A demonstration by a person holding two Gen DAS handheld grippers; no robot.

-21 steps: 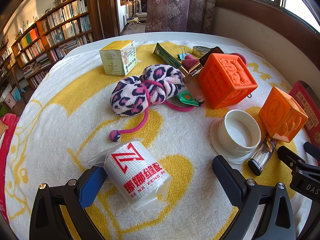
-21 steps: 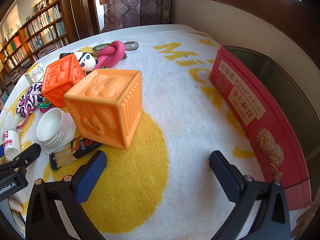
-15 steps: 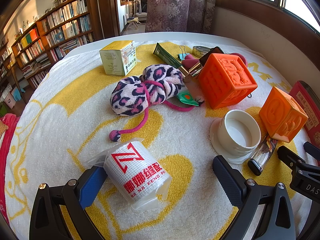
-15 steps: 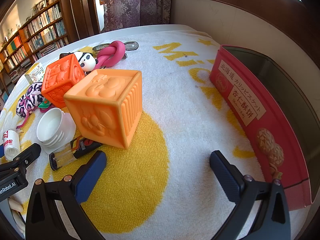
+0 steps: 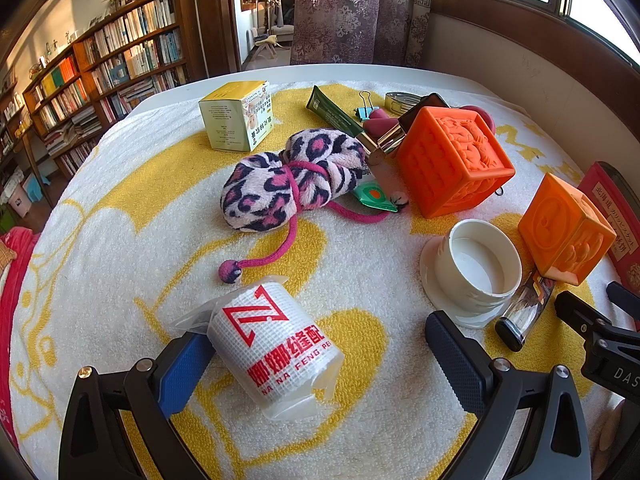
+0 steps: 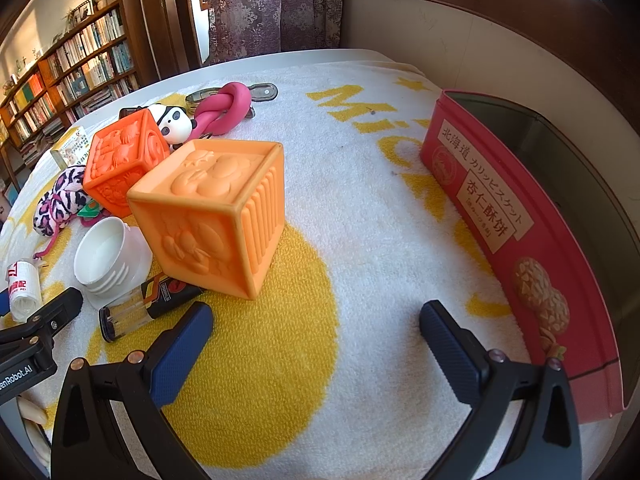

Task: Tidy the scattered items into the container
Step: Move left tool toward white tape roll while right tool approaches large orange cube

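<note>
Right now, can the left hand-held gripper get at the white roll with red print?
Probably yes. The left hand-held gripper stands open, and the white roll with red print already lies between its fingers, beside the blue one; nothing blocks it.

We hold both tools angled downward, the left tool (image 5: 318, 358) and right tool (image 6: 316, 344) spread wide, gripping nothing.
</note>
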